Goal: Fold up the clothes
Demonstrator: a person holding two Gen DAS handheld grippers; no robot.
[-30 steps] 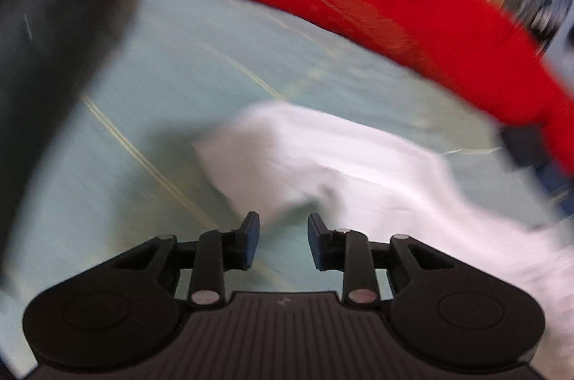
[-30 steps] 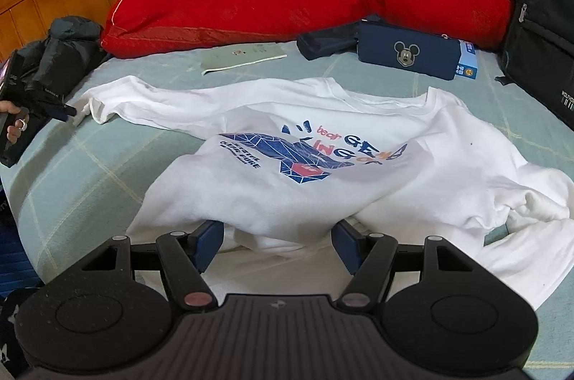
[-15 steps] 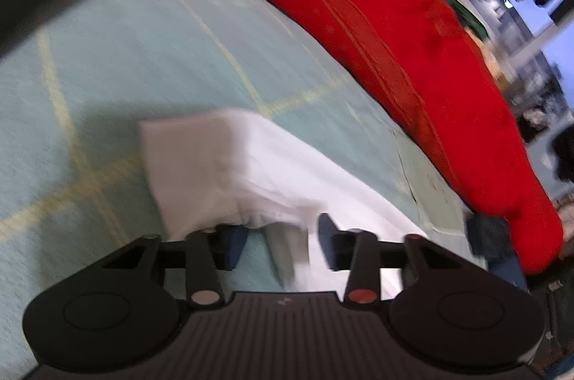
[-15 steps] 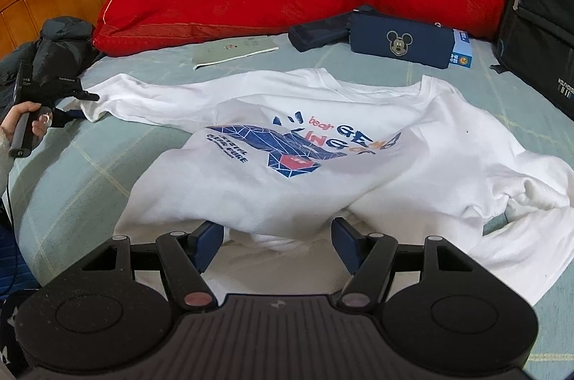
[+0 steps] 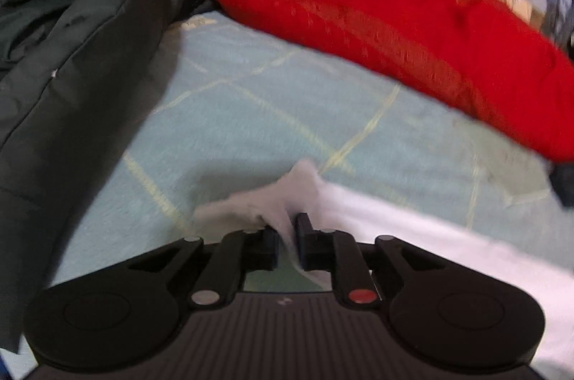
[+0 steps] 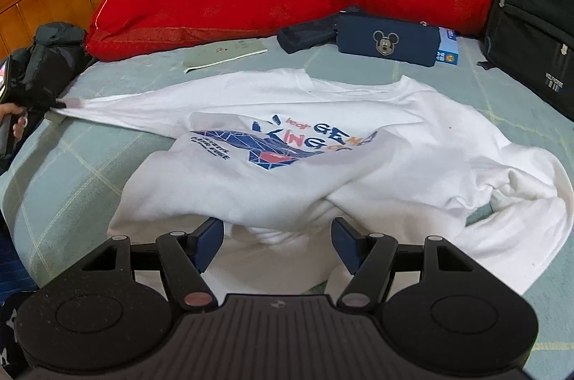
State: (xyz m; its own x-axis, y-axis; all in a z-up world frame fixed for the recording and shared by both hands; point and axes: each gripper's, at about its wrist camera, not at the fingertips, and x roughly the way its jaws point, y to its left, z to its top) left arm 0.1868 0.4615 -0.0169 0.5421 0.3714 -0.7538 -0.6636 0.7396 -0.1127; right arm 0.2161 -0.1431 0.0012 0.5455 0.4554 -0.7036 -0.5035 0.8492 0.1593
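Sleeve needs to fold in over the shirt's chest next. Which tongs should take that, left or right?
Left. The left tongs are closing, with the cuff of the sleeve already between them. The right tongs stand open above the hem of the shirt, gripping nothing, far from that sleeve.

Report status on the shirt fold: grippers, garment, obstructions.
Left gripper closing on sleeve cuff. Right gripper open over hem of white sweatshirt. Dark jacket near left.

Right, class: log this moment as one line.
left gripper: closing on sleeve cuff | right gripper: open over sweatshirt hem
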